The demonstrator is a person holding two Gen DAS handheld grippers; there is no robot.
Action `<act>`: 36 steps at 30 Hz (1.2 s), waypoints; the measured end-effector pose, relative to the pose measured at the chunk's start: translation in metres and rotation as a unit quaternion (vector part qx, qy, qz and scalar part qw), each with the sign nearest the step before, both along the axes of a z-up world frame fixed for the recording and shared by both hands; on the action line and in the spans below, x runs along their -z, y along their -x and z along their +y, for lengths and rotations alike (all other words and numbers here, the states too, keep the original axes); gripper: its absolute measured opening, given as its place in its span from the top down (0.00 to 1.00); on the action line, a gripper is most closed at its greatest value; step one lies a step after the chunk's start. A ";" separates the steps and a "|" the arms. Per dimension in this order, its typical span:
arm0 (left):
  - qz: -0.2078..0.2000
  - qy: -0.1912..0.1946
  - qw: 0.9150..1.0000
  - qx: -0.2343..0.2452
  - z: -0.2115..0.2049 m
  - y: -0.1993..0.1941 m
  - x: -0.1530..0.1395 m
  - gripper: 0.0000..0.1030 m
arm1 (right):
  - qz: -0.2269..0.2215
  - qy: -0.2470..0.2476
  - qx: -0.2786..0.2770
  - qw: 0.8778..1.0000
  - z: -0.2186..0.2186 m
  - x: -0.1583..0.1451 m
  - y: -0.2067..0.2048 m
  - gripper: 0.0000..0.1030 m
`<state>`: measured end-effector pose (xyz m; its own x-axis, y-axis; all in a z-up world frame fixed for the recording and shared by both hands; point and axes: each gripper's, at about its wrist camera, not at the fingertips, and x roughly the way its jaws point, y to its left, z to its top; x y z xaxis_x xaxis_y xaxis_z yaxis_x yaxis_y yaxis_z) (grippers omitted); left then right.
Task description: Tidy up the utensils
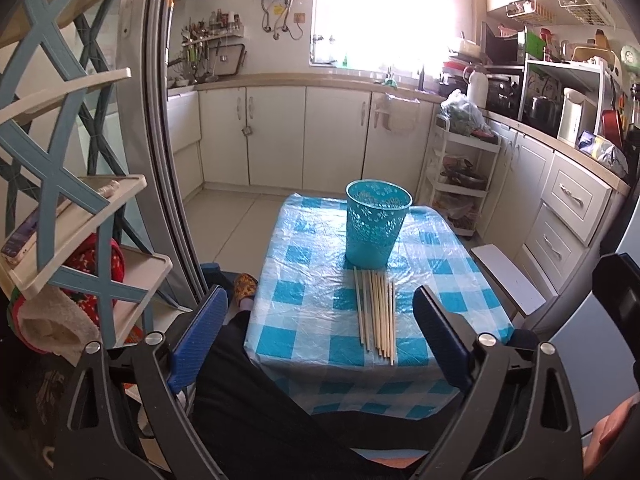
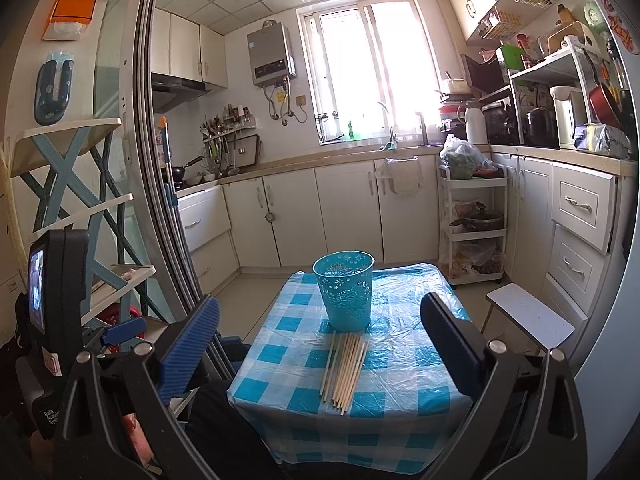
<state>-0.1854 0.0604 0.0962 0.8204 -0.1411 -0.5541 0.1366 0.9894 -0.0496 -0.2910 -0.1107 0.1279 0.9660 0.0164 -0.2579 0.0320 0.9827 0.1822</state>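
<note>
The chopsticks [image 1: 376,312] lie bunched at the frame's centre on the checked table [image 1: 448,280], just below the basket [image 1: 376,224]; the left gripper [image 1: 320,336] and right gripper [image 2: 320,344] both gape, holding nothing; a clumsy pinch could scatter the sticks off the near edge, or a nudge topple the light basket.

Matt wooden chopsticks [image 1: 376,316] lie on glossy (crinkled) plastic tablecloth [image 1: 304,320].

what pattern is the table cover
Blue-and-white checks on the table cover, clearest in the right wrist view.
</note>
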 end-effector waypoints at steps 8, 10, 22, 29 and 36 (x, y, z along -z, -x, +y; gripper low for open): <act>0.022 0.007 1.000 -0.018 0.004 -0.035 0.015 0.13 | 0.088 0.027 0.021 0.996 -0.027 0.024 -0.058 0.06; 0.040 0.009 0.999 -0.021 0.005 -0.055 0.026 0.11 | 0.146 0.040 0.014 0.988 -0.040 0.048 -0.089 0.06; 0.139 -0.013 0.990 -0.022 -0.008 -0.158 0.102 0.11 | 0.322 0.024 0.014 0.946 -0.094 0.197 -0.253 0.58; 0.171 -0.028 0.985 -0.015 -0.031 -0.207 0.135 0.11 | 0.371 -0.022 -0.011 0.928 -0.076 0.249 -0.289 0.75; 0.189 -0.039 0.981 -0.004 -0.051 -0.242 0.157 0.11 | 0.360 0.038 -0.025 0.932 -0.077 0.247 -0.292 0.87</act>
<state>0.0567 0.0091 -0.0611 0.5554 -0.0810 -0.8276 0.1161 0.9931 -0.0194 0.0010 -0.1876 -0.1187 0.5409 0.0113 -0.8410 0.0734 0.9955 0.0606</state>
